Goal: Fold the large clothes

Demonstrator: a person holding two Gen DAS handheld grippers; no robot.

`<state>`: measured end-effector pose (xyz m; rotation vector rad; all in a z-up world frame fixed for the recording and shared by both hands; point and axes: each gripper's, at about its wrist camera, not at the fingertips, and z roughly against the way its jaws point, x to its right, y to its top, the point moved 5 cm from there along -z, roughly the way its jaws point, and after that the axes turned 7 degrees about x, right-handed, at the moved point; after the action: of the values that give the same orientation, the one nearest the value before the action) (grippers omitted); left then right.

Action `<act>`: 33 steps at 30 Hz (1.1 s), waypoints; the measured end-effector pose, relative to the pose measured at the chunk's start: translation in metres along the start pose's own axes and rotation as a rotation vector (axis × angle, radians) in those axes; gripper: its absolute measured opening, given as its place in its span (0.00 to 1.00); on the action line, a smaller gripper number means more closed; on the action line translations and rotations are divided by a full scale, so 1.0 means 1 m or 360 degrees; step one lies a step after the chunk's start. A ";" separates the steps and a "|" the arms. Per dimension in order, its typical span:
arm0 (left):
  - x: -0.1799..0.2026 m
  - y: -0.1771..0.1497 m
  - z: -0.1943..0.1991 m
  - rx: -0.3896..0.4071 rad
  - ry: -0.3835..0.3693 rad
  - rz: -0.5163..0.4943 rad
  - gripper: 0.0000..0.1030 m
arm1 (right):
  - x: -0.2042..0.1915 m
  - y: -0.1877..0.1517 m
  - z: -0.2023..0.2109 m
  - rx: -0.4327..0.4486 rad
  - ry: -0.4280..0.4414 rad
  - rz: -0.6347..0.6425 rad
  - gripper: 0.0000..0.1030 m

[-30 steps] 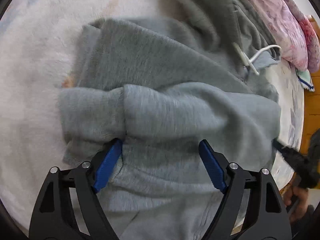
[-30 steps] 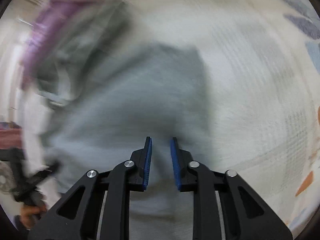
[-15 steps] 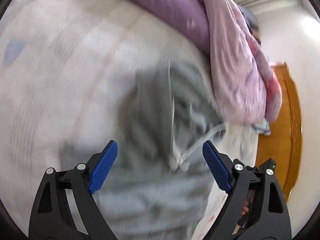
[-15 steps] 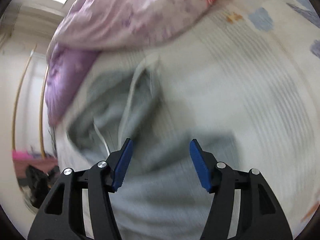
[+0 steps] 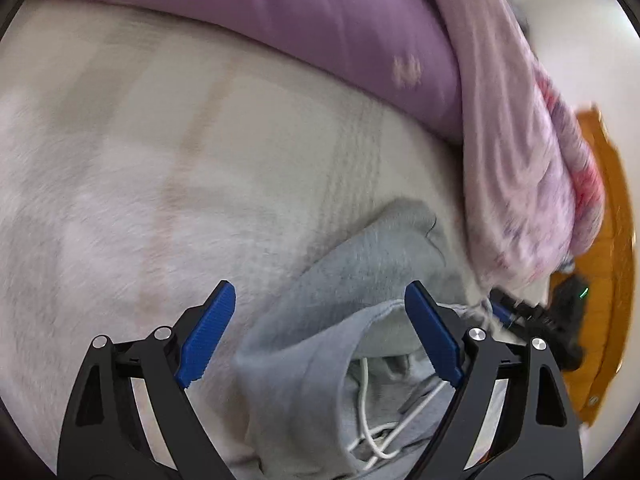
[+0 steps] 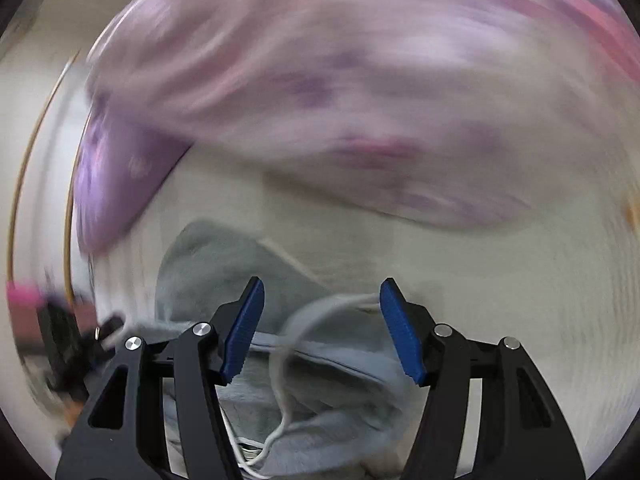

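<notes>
On the left there is only the pale bed (image 5: 168, 152), bare sheet running up to a purple pillow (image 5: 320, 32) along its far side. The left gripper (image 5: 320, 312) hangs above the bed with its jaws spread wide and nothing between them, its right finger over the near edge of the hoodie (image 5: 360, 264). That grey hoodie lies bunched on the bed, hood end rumpled and the white drawstring (image 5: 372, 420) looped loosely in the opening, close to the floral quilt (image 5: 528, 168) heaped at the right. The right gripper (image 6: 320, 312) is just as open and empty, poised over the hood with the drawstring (image 6: 312, 312) arching between its fingers without being pinched. It looks to me like the hood still wants tucking down onto the body. To do that neatly, I'd say each gripper should take the hood's fabric edge at either side, well clear of the cord, close on a single layer, and lay it flat together so it doesn't twist or drag toward the quilt.
</notes>
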<state>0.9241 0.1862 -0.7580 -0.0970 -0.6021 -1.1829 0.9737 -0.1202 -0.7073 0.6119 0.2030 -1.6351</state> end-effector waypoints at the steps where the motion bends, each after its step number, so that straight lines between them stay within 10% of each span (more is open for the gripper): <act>1: 0.004 -0.001 -0.006 -0.0022 0.0015 -0.0036 0.84 | -0.006 0.001 -0.007 -0.0025 -0.0019 0.0049 0.56; 9: 0.023 -0.019 -0.051 -0.0182 0.0244 -0.0327 0.70 | -0.032 -0.015 -0.049 -0.0176 -0.0173 0.0411 0.47; 12: 0.033 -0.021 -0.051 -0.0147 0.0248 -0.0396 0.37 | -0.038 -0.022 -0.048 -0.0144 -0.0281 0.0548 0.14; 15: 0.049 -0.026 -0.040 -0.0075 0.0296 -0.0543 0.16 | -0.047 -0.034 -0.035 -0.0098 -0.0224 0.0590 0.10; 26: 0.076 -0.079 0.095 0.0410 0.0034 -0.0638 0.14 | -0.070 -0.095 0.115 0.0430 -0.0021 0.0701 0.09; 33: 0.072 -0.180 0.162 0.0378 -0.0218 -0.0497 0.15 | -0.086 -0.198 0.178 0.0526 -0.0073 0.0827 0.09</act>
<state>0.7188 0.1159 -0.6287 0.1231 -0.8978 -1.4036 0.7390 -0.0958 -0.5578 0.7994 -0.2512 -1.1799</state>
